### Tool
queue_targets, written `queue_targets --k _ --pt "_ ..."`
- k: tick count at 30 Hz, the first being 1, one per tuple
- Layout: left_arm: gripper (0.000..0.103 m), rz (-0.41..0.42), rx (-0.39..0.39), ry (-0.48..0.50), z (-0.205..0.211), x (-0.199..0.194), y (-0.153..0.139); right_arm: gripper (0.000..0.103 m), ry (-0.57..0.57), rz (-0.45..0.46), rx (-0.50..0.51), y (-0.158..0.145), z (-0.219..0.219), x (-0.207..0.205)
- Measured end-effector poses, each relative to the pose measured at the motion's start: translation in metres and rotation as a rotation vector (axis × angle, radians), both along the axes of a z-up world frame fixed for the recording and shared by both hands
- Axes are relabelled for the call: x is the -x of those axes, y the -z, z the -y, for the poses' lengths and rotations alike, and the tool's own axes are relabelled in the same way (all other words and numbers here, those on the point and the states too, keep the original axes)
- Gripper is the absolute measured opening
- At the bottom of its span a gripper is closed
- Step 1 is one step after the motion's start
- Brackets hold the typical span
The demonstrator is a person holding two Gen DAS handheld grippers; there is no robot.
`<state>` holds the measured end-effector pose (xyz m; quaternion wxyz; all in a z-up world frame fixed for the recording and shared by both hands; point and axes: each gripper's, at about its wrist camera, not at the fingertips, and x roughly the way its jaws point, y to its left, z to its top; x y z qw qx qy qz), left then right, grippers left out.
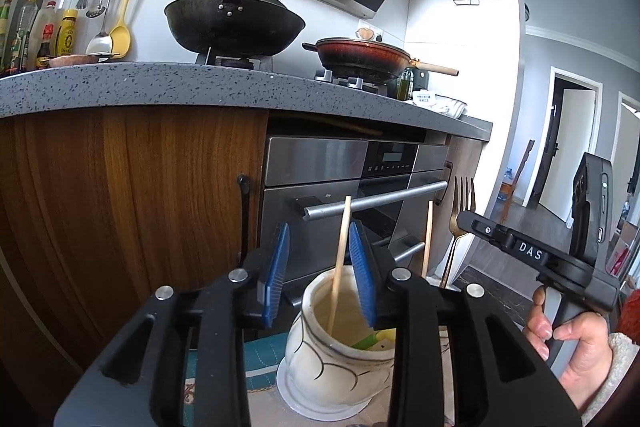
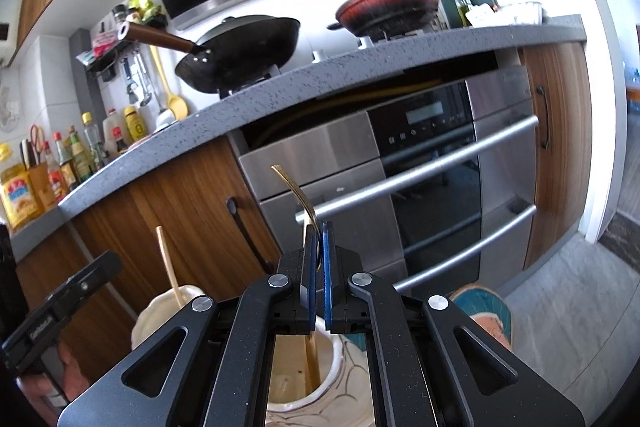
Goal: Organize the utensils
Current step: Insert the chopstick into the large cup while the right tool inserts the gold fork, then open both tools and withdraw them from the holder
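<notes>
Fingers of our left gripper [image 1: 320, 263] stand apart around a chopstick [image 1: 340, 263] already standing in the white jar [image 1: 340, 359]; our right gripper [image 2: 319, 267] pinches a fork [image 2: 298, 195] over a second jar [image 2: 304, 387]. We should lower the fork straight, clear of the rim. Cabinets [image 1: 120, 187] stand beyond, well apart.

The lower end of the chopstick [image 1: 339, 269] is lost inside the white jar [image 1: 340, 367], whose base is cut off behind the left hand-held gripper [image 1: 322, 269]. In the right wrist view the fork [image 2: 298, 197] has its middle covered by the right hand-held gripper [image 2: 319, 259], its tip hidden deep in the jar. The oven [image 1: 394, 157] display is too small to read.
</notes>
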<state>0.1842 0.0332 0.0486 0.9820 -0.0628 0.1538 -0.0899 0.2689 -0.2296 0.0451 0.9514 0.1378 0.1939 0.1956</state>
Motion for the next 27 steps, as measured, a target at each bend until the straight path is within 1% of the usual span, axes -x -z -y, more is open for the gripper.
queue_targets --k 1,2,3,5,7,13,14,15,16,17,18,19,20,21,22,23,24,26,27 --pt "0.039 -0.003 -0.002 -0.004 -0.001 0.001 0.0 0.004 0.0 -0.007 -0.004 0.001 0.001 -0.002" --pt "0.048 -0.002 0.002 -0.014 -0.004 0.003 0.001 0.004 0.001 -0.013 -0.007 0.001 0.002 -0.003" --pt "0.05 0.002 0.008 -0.02 -0.006 0.005 0.001 0.004 0.003 -0.02 -0.009 0.001 0.002 -0.004" --pt "0.052 0.005 0.025 -0.021 -0.012 0.01 0.001 0.004 0.006 -0.029 -0.007 0.002 0.003 -0.007" --pt "0.052 -0.001 0.024 -0.025 -0.014 0.011 0.002 0.008 0.015 -0.033 0.002 0.002 0.004 -0.01" --pt "0.053 -0.022 0.019 -0.038 -0.021 0.017 0.004 0.012 0.033 -0.041 -0.003 0.0 0.008 -0.011" --pt "0.053 -0.026 0.015 -0.04 -0.022 0.018 0.005 0.015 0.032 -0.042 -0.007 0.0 0.009 -0.01" --pt "0.054 -0.032 0.012 -0.04 -0.023 0.02 0.005 0.025 0.033 -0.04 -0.008 -0.002 0.01 -0.006" --pt "0.056 -0.035 0.012 -0.041 -0.023 0.021 0.005 0.031 0.033 -0.033 -0.009 -0.003 0.011 -0.003" --pt "0.06 -0.041 0.013 -0.043 -0.024 0.023 0.005 0.032 0.029 -0.025 -0.008 -0.005 0.011 0.002" --pt "0.062 -0.046 0.018 -0.047 -0.026 0.026 0.006 0.035 0.024 -0.016 -0.001 -0.007 0.01 0.008" --pt "0.065 -0.048 0.019 -0.048 -0.027 0.028 0.006 0.041 0.018 -0.011 0.006 -0.008 0.01 0.014" --pt "0.068 -0.053 0.02 -0.05 -0.029 0.032 0.006 0.044 0.005 -0.008 0.009 -0.008 0.008 0.022" --pt "0.071 -0.055 0.019 -0.054 -0.03 0.036 0.006 0.05 -0.013 -0.008 0.013 -0.008 0.006 0.029" --pt "0.076 -0.056 0.015 -0.058 -0.03 0.039 0.006 0.057 -0.03 -0.011 0.02 -0.007 0.004 0.036" --pt "0.082 -0.06 0.008 -0.066 -0.031 0.043 0.006 0.062 -0.049 -0.018 0.032 -0.005 0.001 0.043" --pt "0.084 -0.066 0.001 -0.073 -0.031 0.047 0.007 0.072 -0.068 -0.028 0.047 -0.002 -0.003 0.05" --pt "0.092 -0.076 -0.007 -0.08 -0.033 0.055 0.009 0.079 -0.095 -0.05 0.073 0.005 -0.009 0.062" --pt "0.093 -0.079 -0.009 -0.081 -0.033 0.058 0.01 0.081 -0.113 -0.071 0.094 0.01 -0.013 0.068"
